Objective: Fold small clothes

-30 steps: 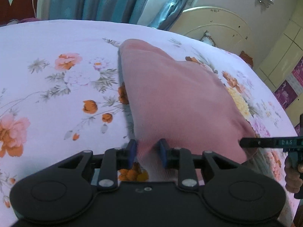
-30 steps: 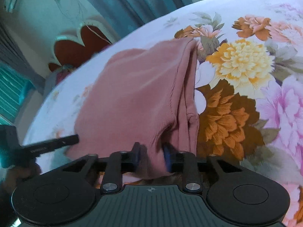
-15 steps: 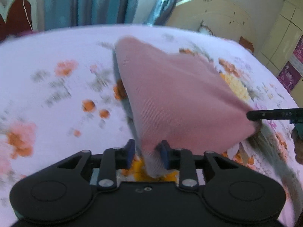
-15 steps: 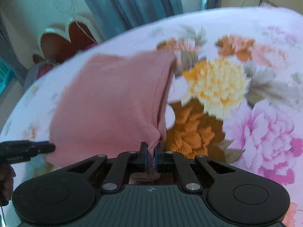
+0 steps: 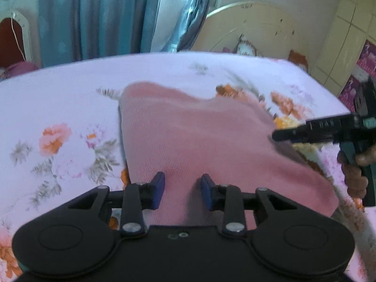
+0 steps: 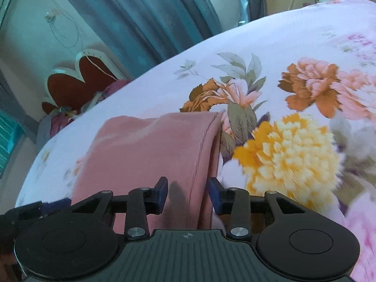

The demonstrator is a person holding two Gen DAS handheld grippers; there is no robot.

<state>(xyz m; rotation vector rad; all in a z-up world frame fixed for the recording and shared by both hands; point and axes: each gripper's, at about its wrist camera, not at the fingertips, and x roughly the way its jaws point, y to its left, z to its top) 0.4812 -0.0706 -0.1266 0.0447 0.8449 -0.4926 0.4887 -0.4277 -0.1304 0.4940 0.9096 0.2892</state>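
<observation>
A small pink ribbed garment (image 5: 199,141) lies folded on the floral bedsheet (image 5: 58,98). My left gripper (image 5: 183,191) is open, its blue pads apart over the garment's near edge. My right gripper (image 6: 188,195) is open too, jaws apart above the garment's (image 6: 152,155) folded right edge. In the left wrist view the right gripper's black finger (image 5: 312,129) reaches in from the right, just beside the garment's far right corner, held by a hand.
The bed's cream headboard (image 5: 258,30) and teal curtains (image 5: 98,16) stand behind. A red heart-shaped chair back (image 6: 75,82) with a heap of clothes is beyond the bed's far edge. A tiled wall (image 5: 347,35) is at the right.
Both grippers were shut on the garment's near corners and lifted them half a second ago. Now both have opened, let go, and the garment lies folded over and flatter.
</observation>
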